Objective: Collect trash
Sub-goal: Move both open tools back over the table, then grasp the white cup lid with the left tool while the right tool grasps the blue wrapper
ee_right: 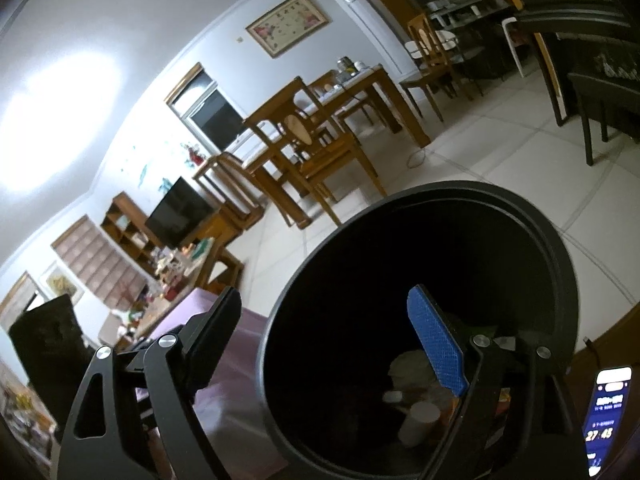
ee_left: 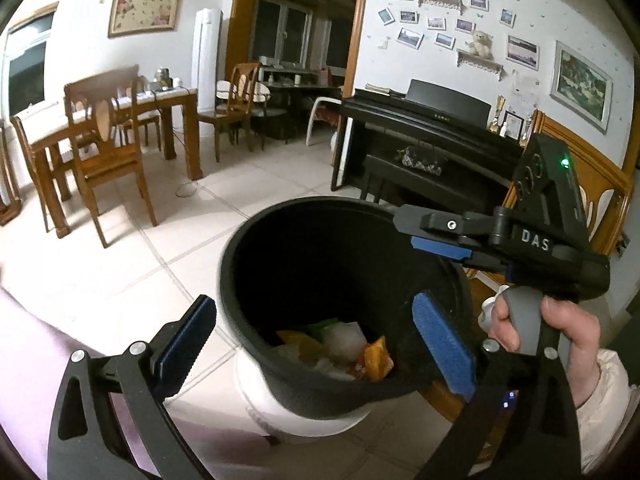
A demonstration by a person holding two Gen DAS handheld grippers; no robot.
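A black trash bin [ee_left: 248, 264] with a white base stands on the tiled floor. Inside lie yellow and orange wrappers [ee_left: 376, 360] and pale plastic. My left gripper [ee_left: 316, 344] is open and empty, its fingers on either side of the bin's near rim. The right gripper [ee_left: 436, 240] shows in the left wrist view, held by a hand over the bin's right rim, blue pads close together. In the right wrist view my right gripper [ee_right: 324, 344] is open over the bin [ee_right: 552, 248], with nothing between the fingers. A white paper cup [ee_right: 418, 420] and other scraps lie at the bottom.
A wooden dining table [ee_left: 168, 100] with chairs [ee_left: 108, 152] stands at the back left. A black piano [ee_left: 424, 128] stands behind the bin. A purple surface [ee_right: 240, 344] lies to the left. A phone [ee_right: 608, 416] is at the right edge.
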